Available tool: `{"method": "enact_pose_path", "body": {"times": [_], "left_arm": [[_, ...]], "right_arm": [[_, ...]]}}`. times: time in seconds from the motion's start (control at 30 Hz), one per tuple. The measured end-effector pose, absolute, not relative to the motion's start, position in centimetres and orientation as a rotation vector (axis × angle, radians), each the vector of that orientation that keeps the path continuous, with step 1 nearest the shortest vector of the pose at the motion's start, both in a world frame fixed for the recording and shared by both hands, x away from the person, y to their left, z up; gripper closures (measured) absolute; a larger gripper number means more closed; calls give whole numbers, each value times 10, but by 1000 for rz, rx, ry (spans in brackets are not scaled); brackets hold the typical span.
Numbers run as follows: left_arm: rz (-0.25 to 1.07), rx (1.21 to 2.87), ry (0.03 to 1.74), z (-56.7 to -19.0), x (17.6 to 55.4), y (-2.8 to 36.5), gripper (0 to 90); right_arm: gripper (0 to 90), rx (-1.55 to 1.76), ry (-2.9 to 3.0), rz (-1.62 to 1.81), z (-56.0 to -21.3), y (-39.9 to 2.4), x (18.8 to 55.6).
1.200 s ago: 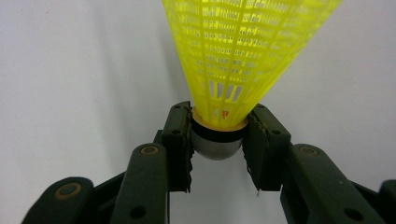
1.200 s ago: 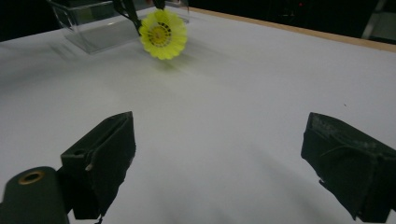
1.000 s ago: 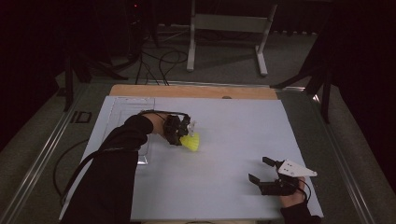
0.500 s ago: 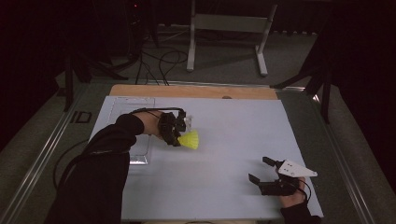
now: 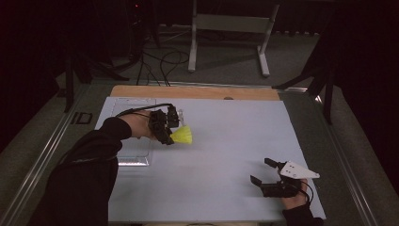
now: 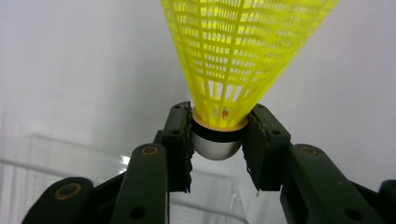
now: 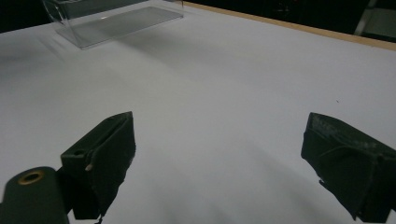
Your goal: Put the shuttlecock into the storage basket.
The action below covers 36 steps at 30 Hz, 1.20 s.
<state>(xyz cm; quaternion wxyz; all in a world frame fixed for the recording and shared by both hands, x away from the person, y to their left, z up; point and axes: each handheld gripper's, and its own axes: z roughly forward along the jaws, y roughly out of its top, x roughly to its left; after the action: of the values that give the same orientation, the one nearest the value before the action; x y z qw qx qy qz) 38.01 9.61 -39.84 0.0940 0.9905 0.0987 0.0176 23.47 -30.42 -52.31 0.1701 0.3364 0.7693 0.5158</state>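
Note:
A yellow plastic shuttlecock [image 5: 182, 136] with a grey-white rounded base [image 6: 217, 142] hangs above the white table sheet, its skirt pointing right in the high view. My left gripper [image 5: 170, 135] is shut on the base, one pad on each side of it, as the left gripper view shows [image 6: 217, 140]. A clear plastic box [image 5: 136, 127] lies under and behind that hand. Near the front right corner my right gripper [image 5: 261, 171] rests open on the sheet, nothing between its jaws [image 7: 219, 158].
The white sheet [image 5: 226, 141] covers a table with a wooden strip [image 5: 193, 92] along the far edge. The clear box [image 7: 112, 21] shows far off in the right gripper view. Beyond the table stand a metal frame [image 5: 230, 28] and floor cables [image 5: 155, 61].
My left hand has lifted the shuttlecock and carried it a little toward the far left, over the clear box's edge. The right gripper has stayed put.

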Motion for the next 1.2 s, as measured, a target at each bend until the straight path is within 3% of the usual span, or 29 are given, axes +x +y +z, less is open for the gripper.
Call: {"method": "enact_pose_path", "body": {"times": [0.77,1.2], "left_arm": [[54,2854,603,-368,382,133,647],[54,2793,805,-363,380,177,647]], "right_arm": [[99,967,2170,1471,-522,-305,235],[99,964,2174,1465,-522,-304,235]]}}
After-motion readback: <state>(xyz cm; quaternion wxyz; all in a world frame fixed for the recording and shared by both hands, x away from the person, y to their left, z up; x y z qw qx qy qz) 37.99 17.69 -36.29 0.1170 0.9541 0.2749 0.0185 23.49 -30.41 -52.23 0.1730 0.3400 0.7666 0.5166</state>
